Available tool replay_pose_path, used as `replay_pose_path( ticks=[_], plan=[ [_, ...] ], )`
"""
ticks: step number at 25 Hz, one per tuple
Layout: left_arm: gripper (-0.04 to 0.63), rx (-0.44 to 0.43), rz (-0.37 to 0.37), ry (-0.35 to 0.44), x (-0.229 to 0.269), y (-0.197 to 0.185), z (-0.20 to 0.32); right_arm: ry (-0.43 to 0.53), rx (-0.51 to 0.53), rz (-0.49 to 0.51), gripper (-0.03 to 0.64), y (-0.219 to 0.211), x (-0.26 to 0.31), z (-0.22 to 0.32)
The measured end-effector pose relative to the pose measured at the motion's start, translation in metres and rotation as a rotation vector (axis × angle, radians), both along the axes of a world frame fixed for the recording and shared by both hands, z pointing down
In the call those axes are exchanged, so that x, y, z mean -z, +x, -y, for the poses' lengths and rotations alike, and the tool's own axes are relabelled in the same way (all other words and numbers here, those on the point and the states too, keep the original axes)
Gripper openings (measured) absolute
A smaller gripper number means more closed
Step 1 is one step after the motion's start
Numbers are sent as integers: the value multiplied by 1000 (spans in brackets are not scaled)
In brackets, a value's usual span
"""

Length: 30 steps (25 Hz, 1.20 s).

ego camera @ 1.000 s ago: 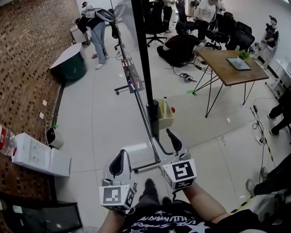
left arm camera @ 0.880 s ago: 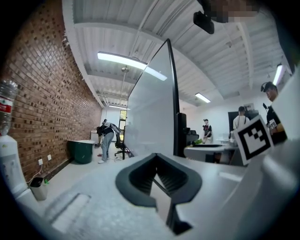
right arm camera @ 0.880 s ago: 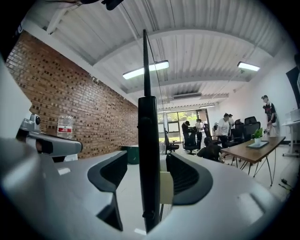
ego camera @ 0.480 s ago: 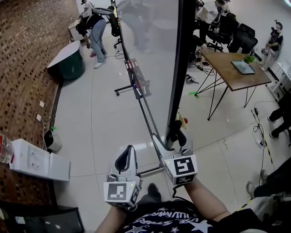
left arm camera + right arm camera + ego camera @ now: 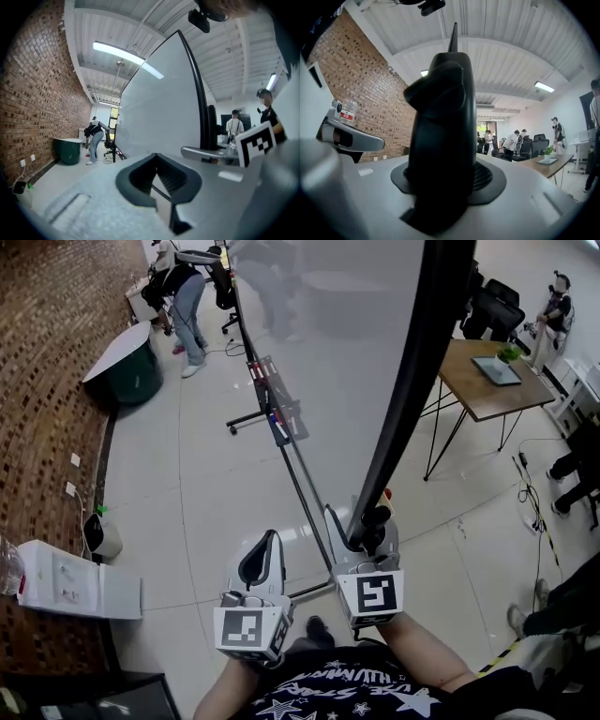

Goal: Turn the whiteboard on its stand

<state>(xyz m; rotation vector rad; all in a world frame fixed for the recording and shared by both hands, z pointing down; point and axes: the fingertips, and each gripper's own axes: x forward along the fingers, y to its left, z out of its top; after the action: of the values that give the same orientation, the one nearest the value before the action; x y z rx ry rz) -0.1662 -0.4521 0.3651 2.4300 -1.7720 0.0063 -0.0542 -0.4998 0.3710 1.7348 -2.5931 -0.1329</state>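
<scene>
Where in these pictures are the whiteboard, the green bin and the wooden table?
whiteboard [image 5: 347,362]: head view, the middle of its pale writing face.
green bin [image 5: 136,385]: head view, its green side below the white lid.
wooden table [image 5: 469,395]: head view, a bare part of its brown top.

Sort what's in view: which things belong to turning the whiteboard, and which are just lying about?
Job: whiteboard, its stand, right gripper, jaws just closed further on the black frame.
Lying about: green bin, wooden table, white box.
</scene>
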Motion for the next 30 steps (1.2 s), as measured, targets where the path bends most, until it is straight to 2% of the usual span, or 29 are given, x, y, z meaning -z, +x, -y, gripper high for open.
replay_pose_path(
  ticks=[3, 7, 12, 23, 30],
  plan=[
    [6, -16, -3, -6, -2, 0, 6, 7, -44, 10, 185, 3, 0, 0],
    [6, -35, -6, -7, -2, 3, 12, 47, -66, 82, 143, 7, 10, -3],
    [6, -41, -7, -12, -3, 5, 13, 53, -93, 44, 91, 6, 13, -4],
    [6, 15, 7, -29, -5, 11, 0, -10, -129, 30, 84, 9, 3, -4],
    [6, 65, 36, -40, -5, 9, -18, -10, -91, 53, 83, 0, 10, -13]
  ],
)
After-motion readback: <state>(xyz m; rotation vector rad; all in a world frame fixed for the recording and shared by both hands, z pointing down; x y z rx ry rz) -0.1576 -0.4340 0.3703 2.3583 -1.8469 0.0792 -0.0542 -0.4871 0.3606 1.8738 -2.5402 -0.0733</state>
